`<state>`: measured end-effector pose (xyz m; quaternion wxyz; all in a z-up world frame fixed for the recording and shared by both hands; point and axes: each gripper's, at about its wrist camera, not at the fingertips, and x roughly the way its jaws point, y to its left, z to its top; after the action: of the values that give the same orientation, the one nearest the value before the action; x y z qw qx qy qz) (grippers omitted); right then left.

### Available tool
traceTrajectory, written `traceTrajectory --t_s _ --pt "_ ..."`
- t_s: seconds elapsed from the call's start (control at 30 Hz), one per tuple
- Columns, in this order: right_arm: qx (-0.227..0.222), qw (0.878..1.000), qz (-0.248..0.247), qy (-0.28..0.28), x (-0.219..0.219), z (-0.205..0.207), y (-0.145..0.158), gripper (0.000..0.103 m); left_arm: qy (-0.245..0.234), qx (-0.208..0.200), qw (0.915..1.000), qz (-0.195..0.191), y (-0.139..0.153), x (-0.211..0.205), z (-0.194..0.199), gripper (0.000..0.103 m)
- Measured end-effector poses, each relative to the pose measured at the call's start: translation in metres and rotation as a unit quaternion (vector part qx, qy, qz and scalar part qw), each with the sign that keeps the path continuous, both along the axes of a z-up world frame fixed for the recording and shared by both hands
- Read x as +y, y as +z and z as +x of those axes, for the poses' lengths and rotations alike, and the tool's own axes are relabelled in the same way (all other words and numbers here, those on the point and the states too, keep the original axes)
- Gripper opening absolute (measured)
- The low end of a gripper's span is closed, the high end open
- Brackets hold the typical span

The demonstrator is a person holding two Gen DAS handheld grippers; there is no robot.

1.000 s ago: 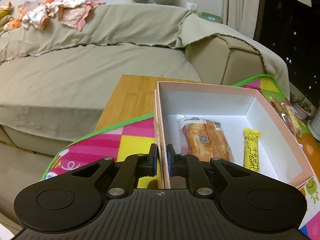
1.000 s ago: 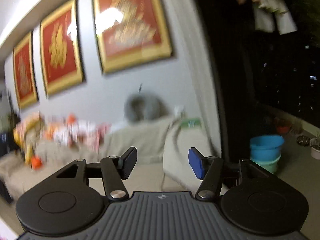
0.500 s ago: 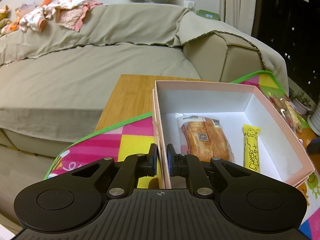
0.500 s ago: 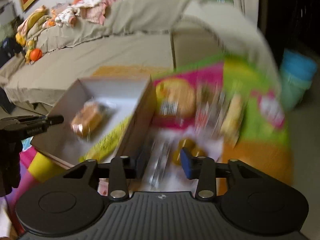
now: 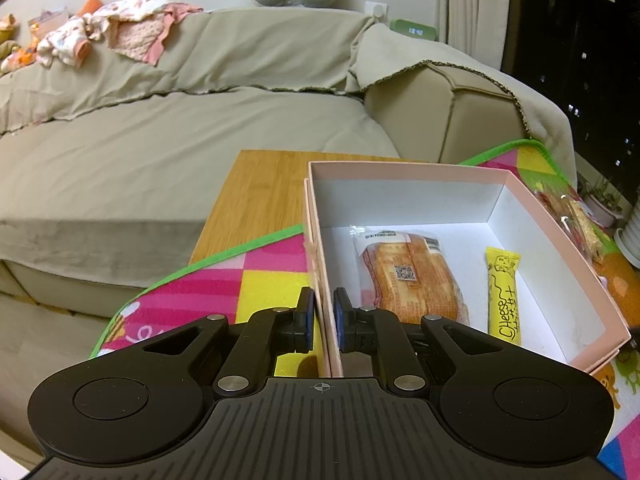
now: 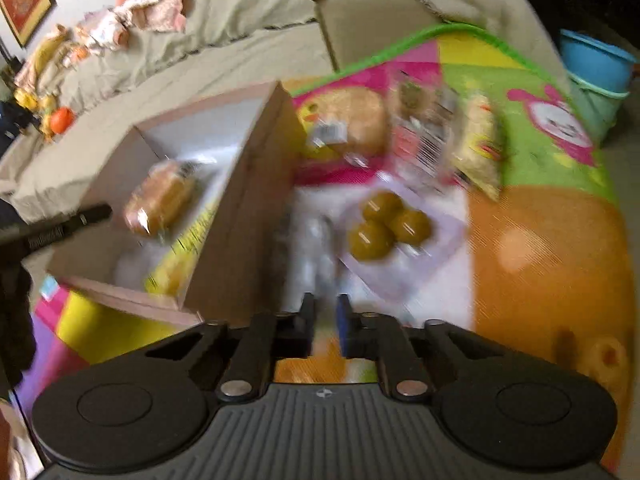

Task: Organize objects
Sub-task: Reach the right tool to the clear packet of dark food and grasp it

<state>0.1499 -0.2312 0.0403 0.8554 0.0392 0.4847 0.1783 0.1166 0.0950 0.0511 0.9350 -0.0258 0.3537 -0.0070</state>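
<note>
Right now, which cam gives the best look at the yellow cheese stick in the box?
Left wrist view: the yellow cheese stick lies sharp and whole on the floor of the pink box, its "Cheese" print readable, beside the wrapped bread. In the right wrist view it is a blurred yellow streak, partly hidden behind the box wall.

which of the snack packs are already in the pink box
Two: the wrapped bread slice and the yellow cheese stick lie on the pink box floor. The other packs, like the clear pack of green balls, lie on the mat outside.
</note>
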Motion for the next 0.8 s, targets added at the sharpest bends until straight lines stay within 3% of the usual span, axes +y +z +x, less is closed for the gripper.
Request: traceTrajectory --t_s 0.13,0.23,0.4,0.57,0.8 --pt "-0.006 1.0 -0.012 -0.018 -0.021 -0.022 0.001 0.006 -0.001 -0.001 1.0 -0.002 -0.001 0.001 0.0 0.012" --pt "-0.047 0.999 -0.024 -0.007 -0.02 -0.034 0.006 0.007 0.0 -0.001 1.0 0.0 -0.001 0.001 -0.001 0.012" --pt "-0.031 0.997 0.065 -0.037 -0.022 -0.005 -0.002 0.008 -0.001 0.0 1.0 -0.001 -0.001 0.001 -0.001 0.012" --pt "-0.004 0.99 0.133 -0.052 -0.015 0.024 -0.018 0.017 -0.001 0.004 1.0 0.003 -0.002 -0.001 -0.001 0.012" --pt "-0.004 0.997 0.082 -0.016 -0.007 0.001 -0.01 0.012 -0.001 0.004 1.0 0.003 -0.001 -0.001 0.0 0.012"
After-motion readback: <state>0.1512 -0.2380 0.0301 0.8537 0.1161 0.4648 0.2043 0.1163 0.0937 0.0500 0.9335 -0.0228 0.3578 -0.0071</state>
